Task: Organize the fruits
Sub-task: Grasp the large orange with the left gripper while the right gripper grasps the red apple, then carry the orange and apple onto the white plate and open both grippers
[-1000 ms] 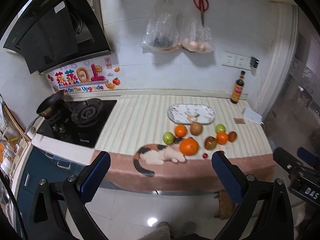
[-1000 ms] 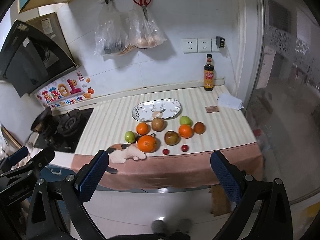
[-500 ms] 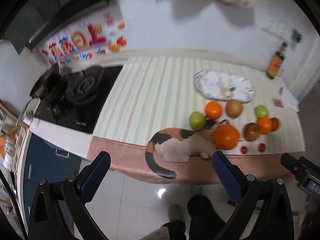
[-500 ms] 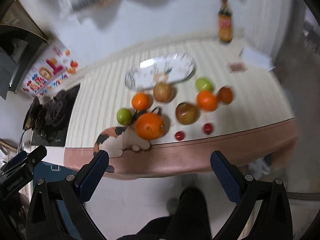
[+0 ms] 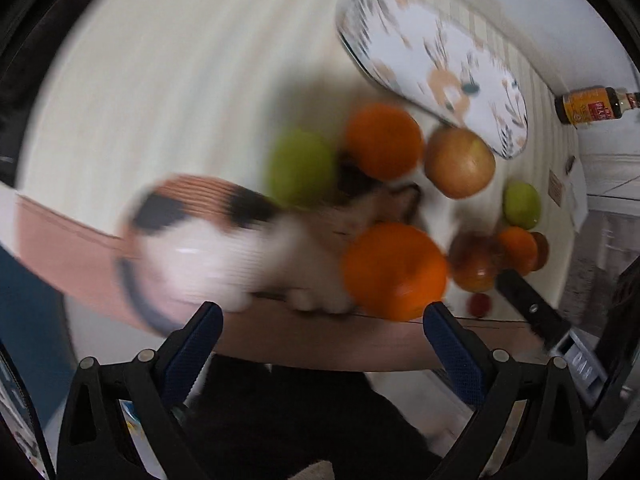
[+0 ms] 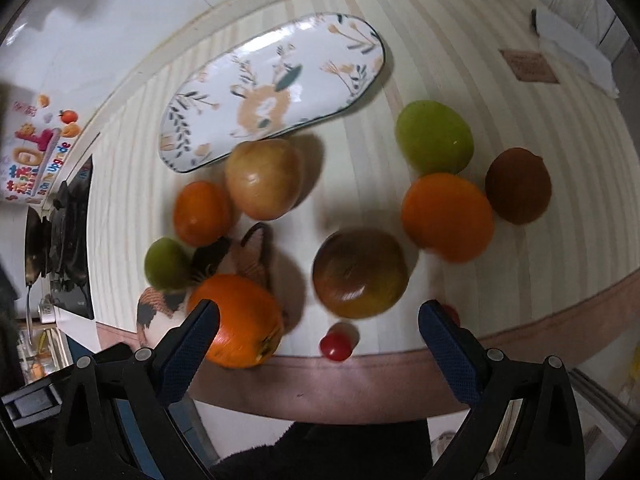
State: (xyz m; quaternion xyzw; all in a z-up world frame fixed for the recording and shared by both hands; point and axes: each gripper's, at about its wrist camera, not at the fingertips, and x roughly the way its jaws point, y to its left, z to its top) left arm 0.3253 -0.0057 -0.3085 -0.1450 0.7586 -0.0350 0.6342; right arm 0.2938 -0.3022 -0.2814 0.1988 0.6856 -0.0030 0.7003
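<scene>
Several fruits lie on the striped counter: a big orange (image 6: 236,320) (image 5: 394,270), a reddish-green apple (image 6: 360,278), a yellow-brown apple (image 6: 264,178), two smaller oranges (image 6: 447,216) (image 6: 200,212), two green fruits (image 6: 434,136) (image 6: 166,262), a brown fruit (image 6: 518,185) and cherry tomatoes (image 6: 335,346). An empty floral oval plate (image 6: 276,88) (image 5: 436,68) sits behind them. My right gripper (image 6: 318,344) is open above the counter's front edge, apart from the fruit. My left gripper (image 5: 322,344) is open, low at the counter edge by the cat toy.
A calico cat toy (image 5: 208,240) (image 6: 224,272) lies at the front edge among the left fruits. A sauce bottle (image 5: 592,106) stands at the back right, folded paper (image 6: 572,52) beside it. The stove (image 6: 68,240) is at left.
Both grippers have moved in fast and down toward the fruits; the counter now fills both views, with motion blur in the left view. Nothing has been taken hold of.
</scene>
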